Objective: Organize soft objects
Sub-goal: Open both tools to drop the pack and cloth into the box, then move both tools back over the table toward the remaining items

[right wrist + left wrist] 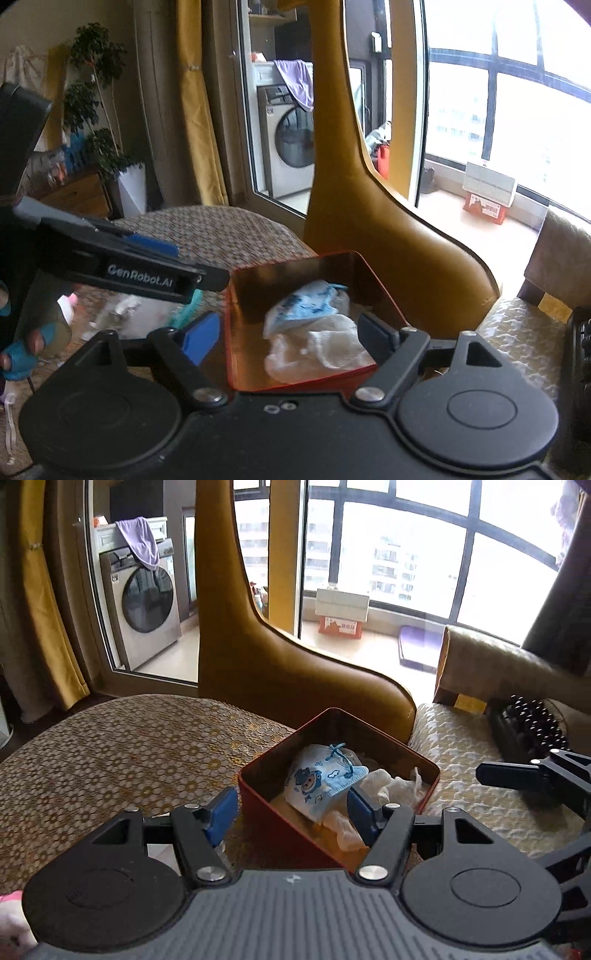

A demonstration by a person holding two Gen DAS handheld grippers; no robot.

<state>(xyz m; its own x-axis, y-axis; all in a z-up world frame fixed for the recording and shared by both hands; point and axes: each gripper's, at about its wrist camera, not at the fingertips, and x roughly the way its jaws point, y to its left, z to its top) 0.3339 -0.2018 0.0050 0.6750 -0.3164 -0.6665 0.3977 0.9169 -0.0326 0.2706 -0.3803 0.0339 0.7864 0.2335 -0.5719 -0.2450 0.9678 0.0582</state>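
Note:
A red tin box (273, 827) stands on the patterned tablecloth (129, 746). Inside it lie a blue-and-white cartoon face mask (317, 779) and a white cloth (391, 788). My left gripper (291, 816) hovers open over the tin's near corner, nothing between its blue pads. One of the right gripper's fingers (517, 777) shows at the right. In the right wrist view, the right gripper (290, 339) is open above the tin (295, 273), over the mask (306, 304) and cloth (321, 350), holding nothing. The left gripper's fingers (155, 275) reach in from the left.
A yellow leather chair back (280, 664) rises just behind the tin. A black beaded cushion (532, 723) lies on the right seat. Left of the tin, a white fluffy item (136, 314) and a pink item (70, 302) lie on the table. A gloved hand (18, 354) shows lower left.

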